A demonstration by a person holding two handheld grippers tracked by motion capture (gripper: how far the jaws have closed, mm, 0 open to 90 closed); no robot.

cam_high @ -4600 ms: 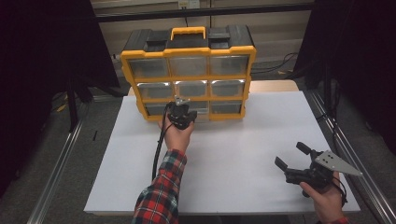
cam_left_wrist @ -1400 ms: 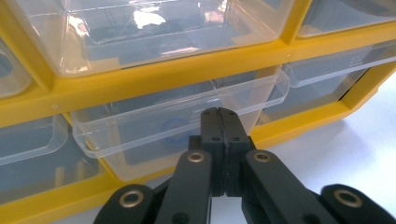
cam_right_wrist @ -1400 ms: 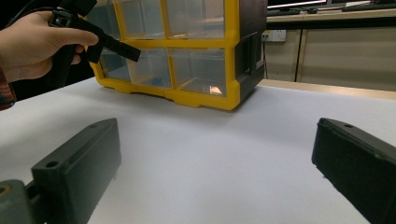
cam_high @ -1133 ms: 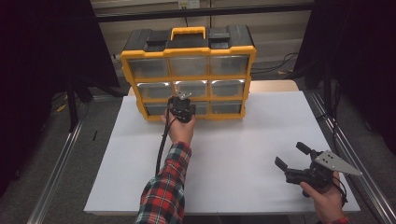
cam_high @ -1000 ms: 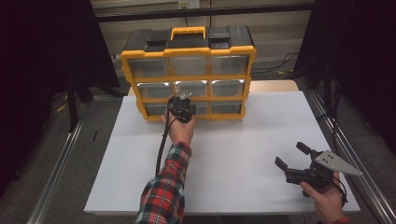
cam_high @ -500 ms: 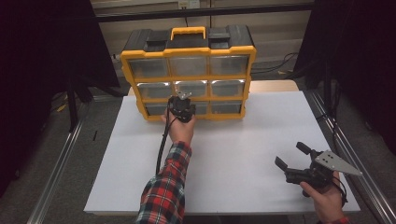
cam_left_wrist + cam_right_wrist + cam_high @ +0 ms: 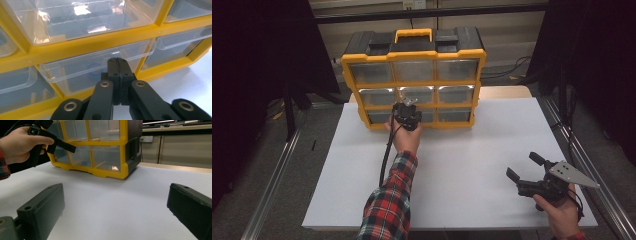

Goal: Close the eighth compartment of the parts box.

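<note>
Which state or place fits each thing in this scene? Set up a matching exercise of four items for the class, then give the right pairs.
Column one:
1. left gripper
2. right gripper
3. carry handle
4. bottom middle drawer

Column two:
A. on top of the yellow drawer cabinet
B. jaws wide apart above the white table
C. clear plastic, just ahead of shut jaws
D. jaws pressed together at the cabinet front

Pairs: 1-D, 2-B, 3-A, 4-C

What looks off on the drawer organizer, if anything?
The bottom middle drawer sits slightly pulled out of the yellow organizer; its clear lip juts past the frame, unlike the neighbouring drawers. The left gripper, fingers shut, is at that lip. Nothing spilled or damaged.
</note>
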